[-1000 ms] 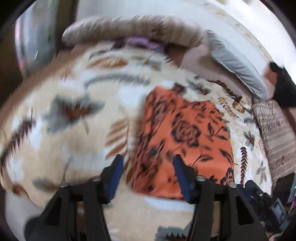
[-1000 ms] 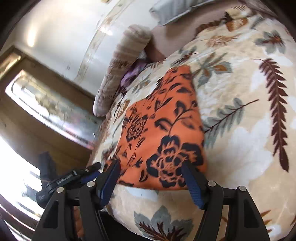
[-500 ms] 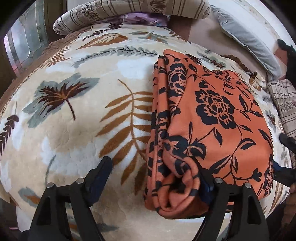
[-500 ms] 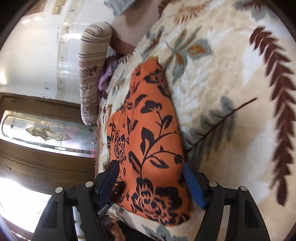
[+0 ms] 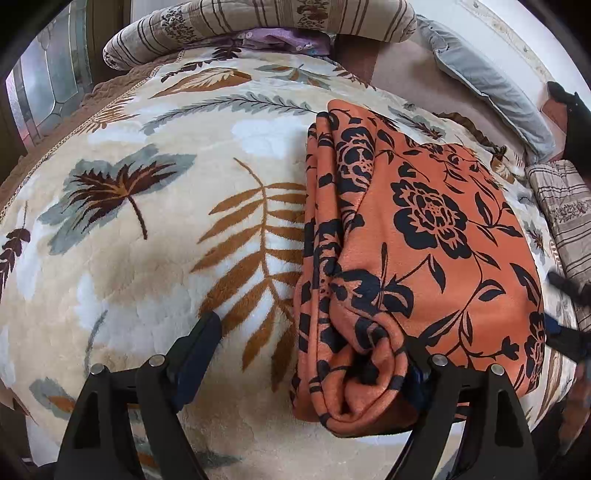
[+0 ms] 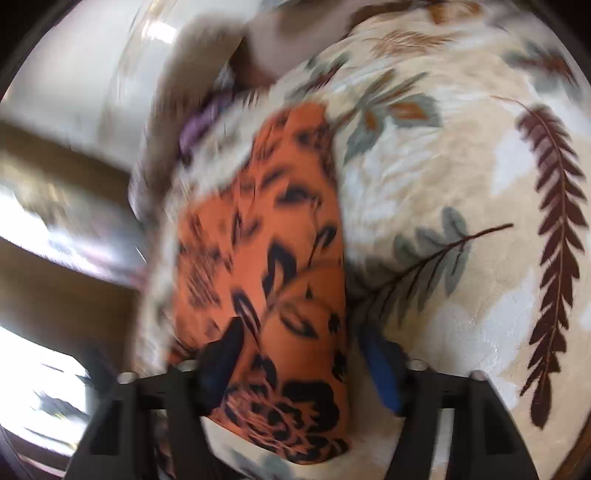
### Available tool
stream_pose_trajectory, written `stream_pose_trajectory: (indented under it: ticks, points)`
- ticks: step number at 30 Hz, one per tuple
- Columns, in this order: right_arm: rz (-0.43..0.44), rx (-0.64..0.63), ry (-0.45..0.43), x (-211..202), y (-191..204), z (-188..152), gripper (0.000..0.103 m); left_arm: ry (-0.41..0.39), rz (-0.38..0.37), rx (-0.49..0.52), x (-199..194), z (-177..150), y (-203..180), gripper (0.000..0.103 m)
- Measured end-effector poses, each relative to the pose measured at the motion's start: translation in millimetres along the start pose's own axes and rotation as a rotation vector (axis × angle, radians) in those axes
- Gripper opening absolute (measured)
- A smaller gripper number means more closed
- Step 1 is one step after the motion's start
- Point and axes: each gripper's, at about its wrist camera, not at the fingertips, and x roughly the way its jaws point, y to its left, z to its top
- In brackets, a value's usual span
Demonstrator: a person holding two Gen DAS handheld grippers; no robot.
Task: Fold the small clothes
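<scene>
Since a second ago both tongs have dropped in close to the orange floral garment (image 5: 436, 236), which lies folded on the leaf-print blanket (image 5: 155, 229) covering the bed, its thick rolled near end bunched toward me. My left tongs (image 5: 314, 354) have just been opening and now stand wide, the near corner of the fabric between the jaws, with the right pad hidden under the roll and the left pad resting apart on the blanket. My right tongs (image 6: 303, 369) straddle the opposite near corner, also fairly wide; that view is blurred, so I cannot tell if the pads press the cloth. To do this step well, I judge I should close both tongs on all the layers at once, lift evenly and carry the near edge toward the striped bolster (image 5: 258, 22), keeping the side edges aligned.
</scene>
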Motion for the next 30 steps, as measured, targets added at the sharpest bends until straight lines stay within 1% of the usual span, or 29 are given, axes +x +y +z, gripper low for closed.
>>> stream_pose_trajectory:
  ticks: [1, 3, 7, 8, 9, 10, 12, 13, 14, 15, 16, 18, 19, 21, 23, 24, 25, 26, 27, 29, 30]
  points:
    - [0.027, 0.026, -0.009, 0, -4, 8, 0.075, -0.001, 0.003, 0.002, 0, 0, -1, 0.086]
    - [0.076, 0.055, 0.005, 8, -8, 20, 0.075, -0.001, 0.0, 0.001, 0, 0, -1, 0.086]
    - [0.105, 0.109, 0.078, 51, -17, 43, 0.074, 0.0, -0.004, 0.001, 0, 0, 0, 0.087]
    - [0.13, 0.115, 0.097, 60, -16, 46, 0.057, 0.001, -0.004, -0.002, 0, 0, 0, 0.087]
    - [0.1, 0.057, 0.084, 61, -7, 45, 0.041, 0.001, -0.007, -0.003, 0, -1, 0, 0.087]
    - [0.024, -0.081, 0.043, 53, 16, 39, 0.038, 0.001, -0.009, -0.003, 1, -1, 0, 0.087]
    - [-0.043, -0.168, 0.017, 49, 32, 32, 0.035, 0.001, -0.01, 0.0, 1, -1, 0, 0.087]
    - [-0.097, -0.213, 0.021, 52, 35, 30, 0.035, 0.001, -0.009, 0.002, 1, -1, -1, 0.087]
    - [-0.125, -0.234, 0.032, 57, 34, 32, 0.035, 0.0, -0.009, 0.003, 2, -1, 0, 0.087]
    - [-0.112, -0.216, 0.042, 60, 30, 35, 0.038, 0.001, -0.009, 0.003, 2, -1, -1, 0.087]
    - [-0.078, -0.173, 0.044, 59, 24, 37, 0.04, 0.001, -0.011, 0.002, 2, -1, 0, 0.087]
    - [-0.007, -0.089, 0.011, 48, 11, 43, 0.072, 0.001, -0.017, 0.001, 2, -1, 1, 0.087]
    - [0.032, -0.051, -0.043, 41, 5, 51, 0.074, 0.0, -0.017, 0.002, 2, -1, 0, 0.087]
    - [0.069, 0.015, -0.077, 42, -5, 64, 0.074, -0.001, -0.016, 0.005, 2, -1, 0, 0.087]
    - [0.083, 0.065, -0.038, 56, -15, 75, 0.074, 0.0, -0.017, 0.005, 2, -1, 0, 0.087]
    - [0.083, 0.082, 0.002, 69, -19, 80, 0.074, -0.001, -0.017, 0.006, 2, -1, 0, 0.087]
    - [0.076, 0.073, 0.072, 85, -19, 84, 0.07, -0.003, -0.017, 0.007, 2, -1, 0, 0.087]
    - [0.055, 0.031, 0.085, 89, -14, 84, 0.043, -0.005, -0.019, 0.007, 2, -1, 0, 0.087]
    - [0.011, -0.029, 0.081, 91, -3, 84, 0.039, -0.005, -0.021, 0.007, 2, -2, 0, 0.087]
    - [-0.051, -0.123, 0.056, 82, 13, 77, 0.037, -0.006, -0.032, 0.002, -1, -1, 2, 0.087]
    - [-0.082, -0.157, 0.051, 80, 19, 75, 0.037, 0.006, -0.056, -0.019, -4, 1, 5, 0.087]
